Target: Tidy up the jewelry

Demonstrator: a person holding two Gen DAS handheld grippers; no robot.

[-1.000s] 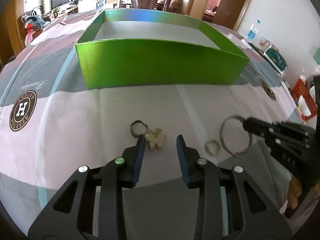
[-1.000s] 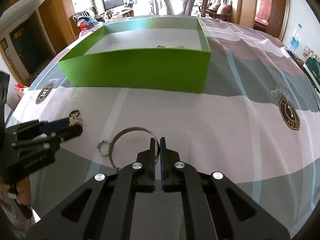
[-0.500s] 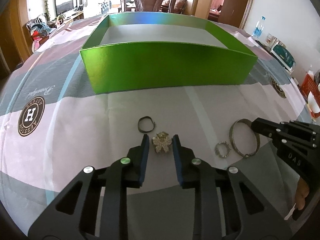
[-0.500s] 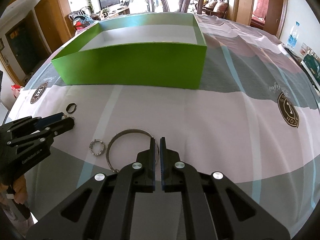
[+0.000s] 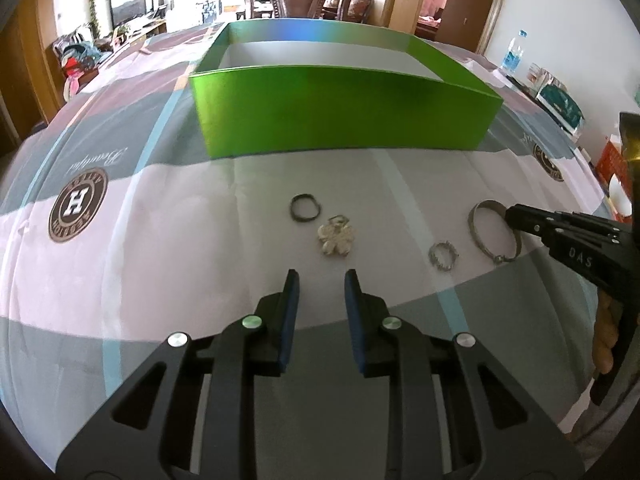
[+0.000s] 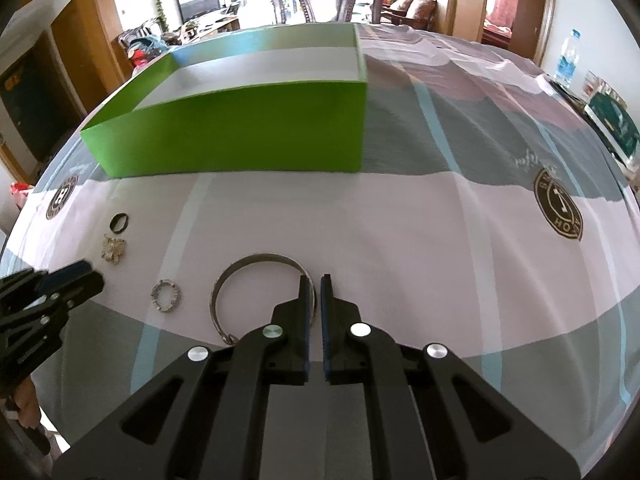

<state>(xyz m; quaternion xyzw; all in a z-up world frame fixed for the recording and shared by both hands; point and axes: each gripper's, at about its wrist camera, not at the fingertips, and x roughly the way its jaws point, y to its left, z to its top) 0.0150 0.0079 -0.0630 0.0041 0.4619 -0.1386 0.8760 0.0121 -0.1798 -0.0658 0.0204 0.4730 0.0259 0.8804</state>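
I see a glossy green cardboard box [image 5: 344, 116] on matt printed cloth [image 5: 160, 240], beside dull metal bangle [image 6: 256, 292] and rings.

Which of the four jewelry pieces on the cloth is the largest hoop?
The bangle, an open silver band at the right gripper. The dark ring, studded ring and flower-shaped brooch are all much smaller.

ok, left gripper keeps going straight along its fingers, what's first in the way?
Most likely the flower-shaped brooch, lying on the tablecloth just ahead of the left gripper; nothing sits between them. Depth is unclear.
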